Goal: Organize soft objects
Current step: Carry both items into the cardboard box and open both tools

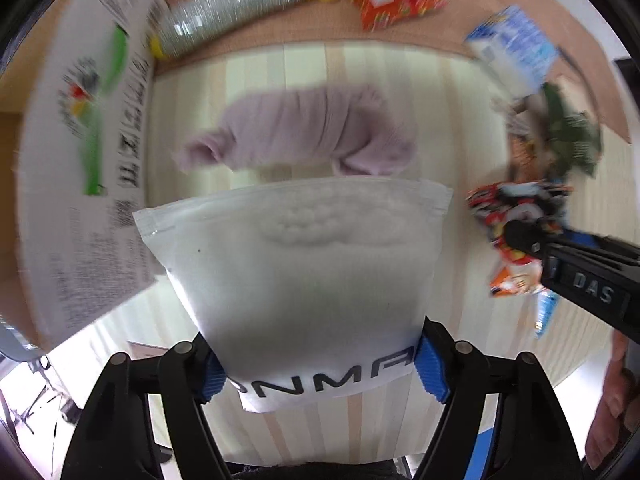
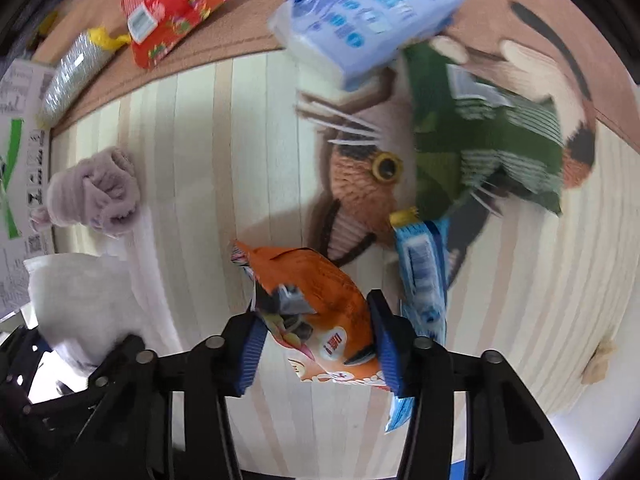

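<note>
A white soft pouch [image 1: 292, 264] with dark lettering hangs between the blue pads of my left gripper [image 1: 322, 374], which is shut on its lower end, above the striped table. Beyond it a purple rolled cloth [image 1: 304, 132] lies on the table. My right gripper [image 2: 318, 348] is shut on an orange snack bag [image 2: 320, 300], its pads pressing on both sides of the bag. In the left wrist view one black finger [image 1: 532, 240] of the right gripper shows over the snack bags. The purple cloth [image 2: 96, 192] and white pouch [image 2: 80, 300] appear at the left of the right wrist view.
A cat-face plush [image 2: 360, 188] lies under a green packet [image 2: 492, 136], a blue tissue pack [image 2: 368, 20] and a blue wrapper [image 2: 424, 276]. A red packet [image 2: 172, 4] and silver roll [image 2: 72, 76] lie on the brown mat behind. A printed white sheet [image 1: 88, 152] stands left.
</note>
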Motion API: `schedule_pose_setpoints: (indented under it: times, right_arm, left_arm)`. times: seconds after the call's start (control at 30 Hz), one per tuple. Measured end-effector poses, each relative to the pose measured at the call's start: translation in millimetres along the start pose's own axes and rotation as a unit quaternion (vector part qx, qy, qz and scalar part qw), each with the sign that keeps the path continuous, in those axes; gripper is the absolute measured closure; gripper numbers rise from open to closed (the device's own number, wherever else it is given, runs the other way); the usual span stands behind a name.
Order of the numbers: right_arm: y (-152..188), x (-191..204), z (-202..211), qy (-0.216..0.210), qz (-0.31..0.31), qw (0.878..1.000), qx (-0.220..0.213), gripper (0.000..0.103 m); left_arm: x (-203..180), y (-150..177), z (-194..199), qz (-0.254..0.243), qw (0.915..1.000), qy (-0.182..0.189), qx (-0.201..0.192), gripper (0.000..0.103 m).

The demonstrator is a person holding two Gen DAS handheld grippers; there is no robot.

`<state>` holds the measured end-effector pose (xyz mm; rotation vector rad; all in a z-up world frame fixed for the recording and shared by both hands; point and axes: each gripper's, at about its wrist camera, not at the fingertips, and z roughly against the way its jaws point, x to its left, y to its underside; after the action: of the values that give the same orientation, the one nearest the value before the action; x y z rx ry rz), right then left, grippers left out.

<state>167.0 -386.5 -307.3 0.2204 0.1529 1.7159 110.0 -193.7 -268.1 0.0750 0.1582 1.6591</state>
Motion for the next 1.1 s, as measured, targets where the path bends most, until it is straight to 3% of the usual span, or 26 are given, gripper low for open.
schedule_pose_setpoints:
  times: [0.03, 0.2, 0.27, 0.4, 0.57, 0.7, 0.87, 1.1]
  right_arm:
    - [4, -4, 7, -0.015, -0.011, 1.0, 0.001, 0.062]
    - [31, -1, 68, -0.087, -0.03, 0.996, -0.022, 0.062]
    - [40, 10, 94, -0.111, -0.027, 0.993, -0.034, 0.062]
    - [41, 47, 155, -0.157, -0.007, 0.985, -0.072, 0.062]
    - [29, 139, 215, -0.195, 0.014, 0.974, -0.11, 0.062]
    - [17, 217, 216, -0.197, 0.003, 0.974, -0.109, 0.062]
    - [-44, 308, 160, -0.174, -0.02, 0.98, -0.093, 0.063]
    - [-96, 349, 92, -0.144, -0.045, 0.986, -0.073, 0.063]
  left_arm:
    - [-2, 8, 16, -0.003, 0.9999, 0.005, -0.009, 0.029]
    - [22, 31, 101, 0.0, 0.9972, 0.038, -0.065, 0.029]
    - [47, 25, 142, 0.006, 0.9949, 0.046, -0.089, 0.029]
    - [124, 16, 179, 0.026, 0.9926, 0.053, -0.106, 0.029]
    - [219, -29, 155, 0.054, 0.9925, 0.039, -0.102, 0.029]
    - [276, -60, 127, 0.078, 0.9924, 0.066, -0.069, 0.029]
    - [321, -100, 91, 0.078, 0.9927, 0.088, -0.025, 0.029]
    - [335, -146, 39, 0.038, 0.9927, 0.111, 0.03, 0.029]
